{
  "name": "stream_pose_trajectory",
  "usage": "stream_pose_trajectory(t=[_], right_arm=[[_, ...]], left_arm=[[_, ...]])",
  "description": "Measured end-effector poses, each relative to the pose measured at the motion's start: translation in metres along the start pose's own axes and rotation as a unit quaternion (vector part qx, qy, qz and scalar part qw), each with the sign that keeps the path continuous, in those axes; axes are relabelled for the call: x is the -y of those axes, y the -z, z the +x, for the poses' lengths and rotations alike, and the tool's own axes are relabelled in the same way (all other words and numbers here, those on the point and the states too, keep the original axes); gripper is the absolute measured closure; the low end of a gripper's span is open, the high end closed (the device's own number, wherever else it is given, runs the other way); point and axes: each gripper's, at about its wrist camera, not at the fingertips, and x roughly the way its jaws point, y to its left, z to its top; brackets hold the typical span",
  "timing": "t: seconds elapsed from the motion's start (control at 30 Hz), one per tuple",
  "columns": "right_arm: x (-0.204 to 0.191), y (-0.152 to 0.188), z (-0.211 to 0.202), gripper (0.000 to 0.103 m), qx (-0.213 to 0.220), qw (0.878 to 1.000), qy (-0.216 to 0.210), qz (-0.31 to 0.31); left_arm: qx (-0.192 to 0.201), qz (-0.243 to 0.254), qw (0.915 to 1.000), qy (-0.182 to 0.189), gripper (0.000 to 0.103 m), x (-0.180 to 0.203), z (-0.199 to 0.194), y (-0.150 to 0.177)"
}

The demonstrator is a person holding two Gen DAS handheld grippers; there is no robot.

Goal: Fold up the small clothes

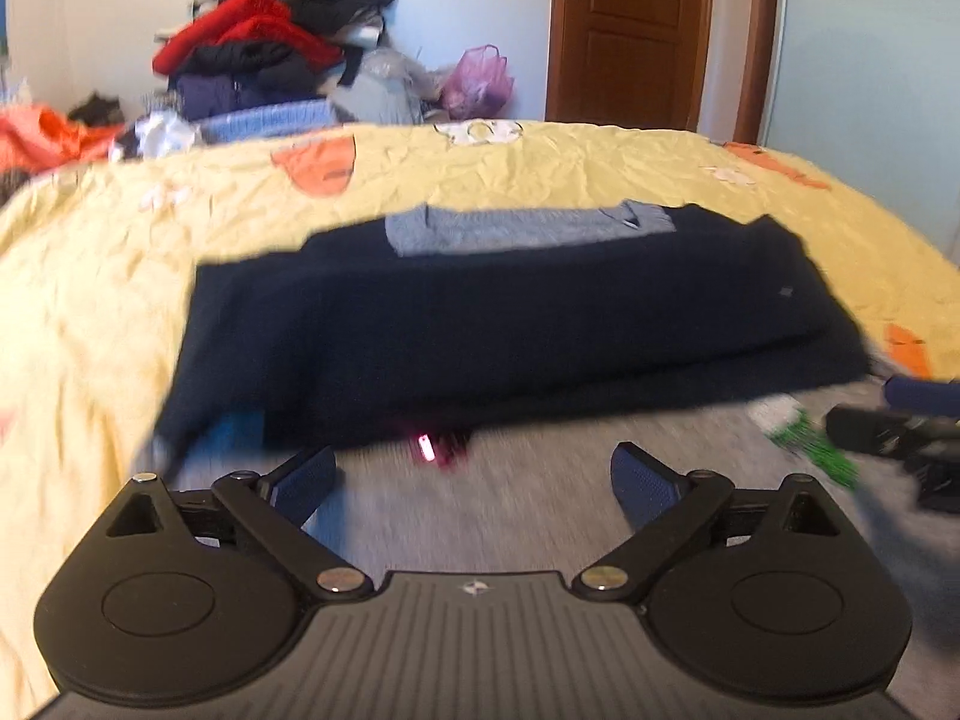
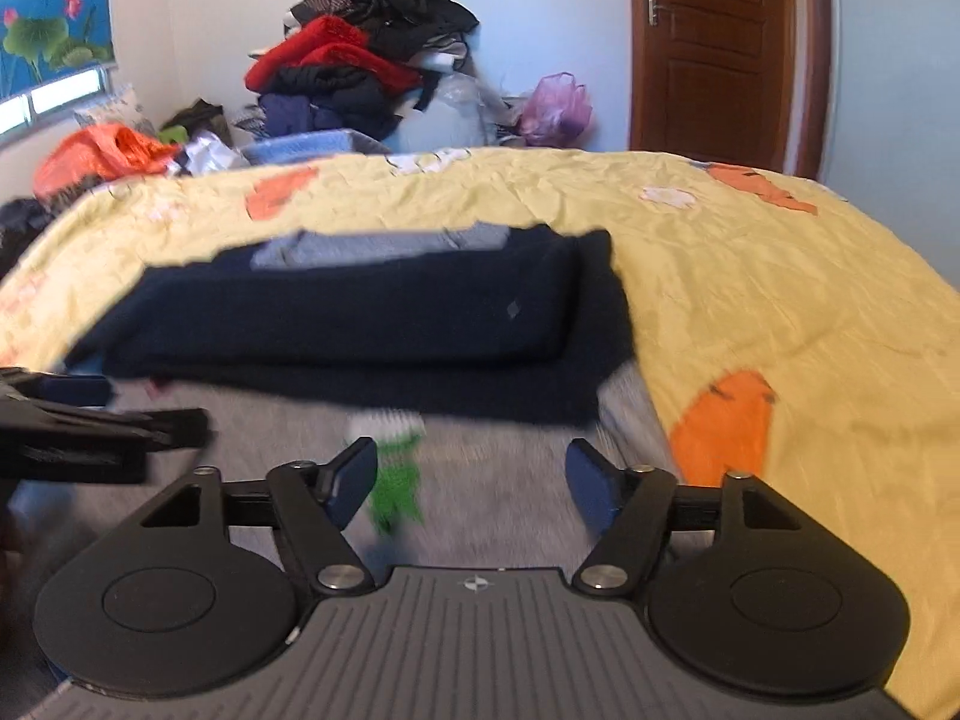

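**Grey garment under both grippers, folded pile beyond it**

A grey garment [image 1: 510, 504] with a green and white print [image 2: 393, 480] is seen spread on the yellow bedspread [image 1: 90, 300] at the near edge of the bed, directly beneath both tools. It is blurred by motion, so its kind, its outline and any folds in it cannot be told. A small red and pink mark [image 1: 427, 450] lies at its far edge, too blurred to identify.

Just beyond the grey garment, a dark navy garment [image 1: 510, 324] is laid flat in what looks like a folded rectangle, doubled at its near edge, with a smaller grey-blue folded piece [image 1: 522, 231] resting on its far part. These two are judged to be finished; the grey garment is judged to be the piece in hand, with its folding not yet visibly begun.

The left gripper [image 1: 474, 480] is held over the grey garment with its jaws spread wide and nothing between them. The right gripper [image 2: 471, 483] is held likewise, jaws apart and empty, above the green print. Each tool appears at the edge of the other's view.

Behind the navy pile, past the far edge of the bed, a heap of unsorted clothes [image 2: 354, 60] in red, black and navy is stacked against the wall, with a purple plastic bag [image 2: 555, 105] beside it and a wooden door [image 2: 720, 48] to the right. Whether that heap belongs to the task cannot be told.
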Motion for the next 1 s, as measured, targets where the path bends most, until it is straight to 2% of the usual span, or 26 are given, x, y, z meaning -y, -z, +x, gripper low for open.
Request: stream_pose_trajectory(t=[0.03,0.1,0.23,0.37,0.47,0.6,0.77,0.93,1.0], right_arm=[[0.002,0.008,0.000,0.030,-0.003,1.000,0.007,0.000],[0.003,0.011,0.000,0.025,0.009,1.000,0.009,0.001],[-0.002,0.008,-0.007,0.024,-0.004,1.000,0.017,0.000],[-0.006,0.022,-0.017,0.018,-0.006,1.000,0.001,-0.001],[-0.010,0.028,-0.019,0.016,-0.001,1.000,0.011,-0.012],[-0.013,0.030,-0.030,0.016,-0.013,1.000,0.009,-0.004],[-0.022,0.045,-0.043,0.015,-0.010,0.999,0.026,-0.015],[-0.028,0.056,-0.058,0.012,-0.015,0.999,0.026,-0.009],[-0.030,0.063,-0.061,0.011,-0.009,0.999,0.030,-0.020]], left_arm=[[-0.003,-0.009,1.0000,0.004,0.004,-0.002,-0.003,0.007],[0.004,0.005,0.9999,-0.012,0.004,0.001,-0.008,0.018],[-0.016,-0.018,0.9994,-0.024,0.004,-0.002,-0.019,0.017],[-0.018,-0.044,0.9989,-0.002,0.003,-0.009,-0.033,0.030],[-0.002,0.008,0.9997,-0.022,0.001,0.001,-0.031,0.041],[-0.018,-0.012,0.9994,-0.028,0.001,0.003,-0.040,0.038],[-0.015,-0.003,0.9993,-0.035,0.001,0.009,-0.054,0.055],[-0.020,-0.030,0.9991,-0.025,0.001,0.006,-0.078,0.069],[-0.015,-0.008,0.9994,-0.029,0.000,0.010,-0.081,0.079]])
